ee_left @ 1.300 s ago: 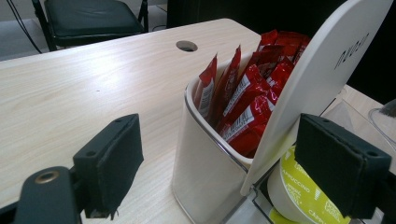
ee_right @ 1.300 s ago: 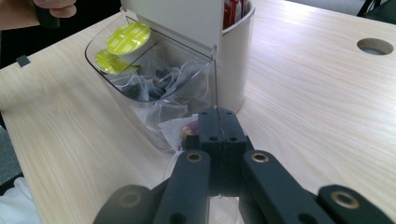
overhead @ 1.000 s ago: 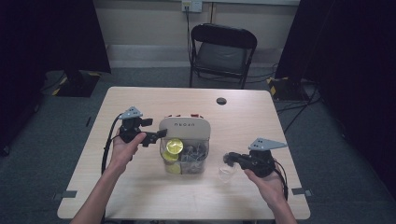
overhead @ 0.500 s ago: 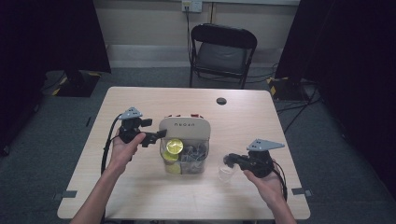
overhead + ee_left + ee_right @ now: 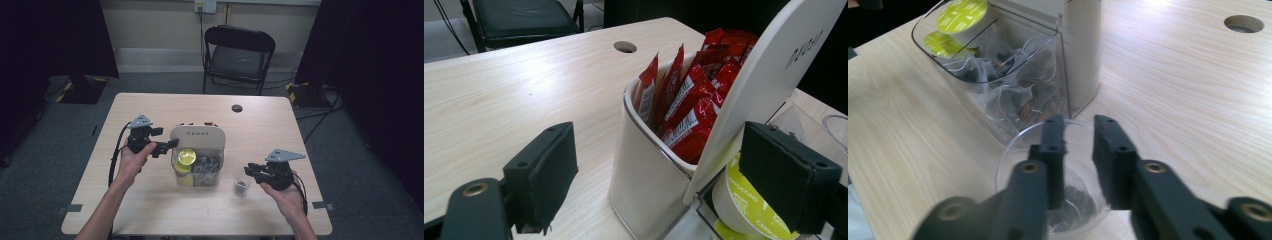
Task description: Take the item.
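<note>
A recording lab or studio rather than a home: black curtains (image 5: 65, 45) hang at 10 and 2 o'clock, grey carpet (image 5: 45, 165) covers the floor, and yellow-black hazard tape (image 5: 300, 90) marks it. A lone bench (image 5: 150, 210) with a cable hole (image 5: 237, 108) stands mid-room, a folding chair (image 5: 237, 57) at 12 o'clock under a wall socket (image 5: 205, 6).

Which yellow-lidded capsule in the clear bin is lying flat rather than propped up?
The lower yellow-lidded capsule, nearer the person, lies flat at the clear bin's bottom. The other capsule leans tilted above it.
</note>
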A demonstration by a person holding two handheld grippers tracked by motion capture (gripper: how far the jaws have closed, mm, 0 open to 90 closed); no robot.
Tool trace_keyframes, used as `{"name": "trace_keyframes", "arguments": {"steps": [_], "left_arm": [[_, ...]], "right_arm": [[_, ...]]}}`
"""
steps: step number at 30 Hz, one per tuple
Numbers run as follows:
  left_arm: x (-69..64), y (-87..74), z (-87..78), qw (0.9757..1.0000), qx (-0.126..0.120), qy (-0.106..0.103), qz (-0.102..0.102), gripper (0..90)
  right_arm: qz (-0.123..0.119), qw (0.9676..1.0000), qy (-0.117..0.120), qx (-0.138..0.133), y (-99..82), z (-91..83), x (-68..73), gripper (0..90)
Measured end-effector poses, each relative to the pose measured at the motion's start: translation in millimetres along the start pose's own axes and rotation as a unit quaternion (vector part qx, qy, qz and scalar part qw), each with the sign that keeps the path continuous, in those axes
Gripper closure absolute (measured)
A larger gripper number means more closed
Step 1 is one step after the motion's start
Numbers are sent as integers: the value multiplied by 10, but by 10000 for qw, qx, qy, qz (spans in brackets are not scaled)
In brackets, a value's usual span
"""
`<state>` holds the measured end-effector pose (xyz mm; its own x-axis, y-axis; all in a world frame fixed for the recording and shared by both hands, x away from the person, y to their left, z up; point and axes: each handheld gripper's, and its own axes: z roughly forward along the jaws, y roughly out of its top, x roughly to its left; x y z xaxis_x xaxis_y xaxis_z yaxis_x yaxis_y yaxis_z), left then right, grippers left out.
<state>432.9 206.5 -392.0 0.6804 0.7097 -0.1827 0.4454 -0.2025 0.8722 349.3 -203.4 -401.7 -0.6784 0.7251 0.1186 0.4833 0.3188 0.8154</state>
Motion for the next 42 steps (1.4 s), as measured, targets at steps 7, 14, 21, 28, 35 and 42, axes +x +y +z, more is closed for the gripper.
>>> {"name": "trace_keyframes", "arguments": {"steps": [7, 14, 21, 28, 35, 42], "left_arm": [[5, -4, 0, 10000, 11, -1, 30, 153], [12, -13, -6, 10000, 12, -1, 0, 153], [21, -29, -6, 10000, 54, 5, 24, 153], [58, -35, -55, 10000, 38, 30, 9, 154], [97, -33, -131, 9999, -101, 101, -87, 156], [145, -27, -201, 9995, -196, 161, -161, 162]], "right_arm": [[206, 9995, -214, -120, -3, -58, -55, 585], [481, 9973, -526, -193, -131, -193, -189, 510], [767, 9940, -757, -203, -309, -248, -327, 374], [804, 9890, -1177, 400, -612, -106, -530, 249], [835, 9852, -1341, 672, -732, -9, -628, 207], [716, 9809, -1533, 965, -804, 108, -616, 177]]}}
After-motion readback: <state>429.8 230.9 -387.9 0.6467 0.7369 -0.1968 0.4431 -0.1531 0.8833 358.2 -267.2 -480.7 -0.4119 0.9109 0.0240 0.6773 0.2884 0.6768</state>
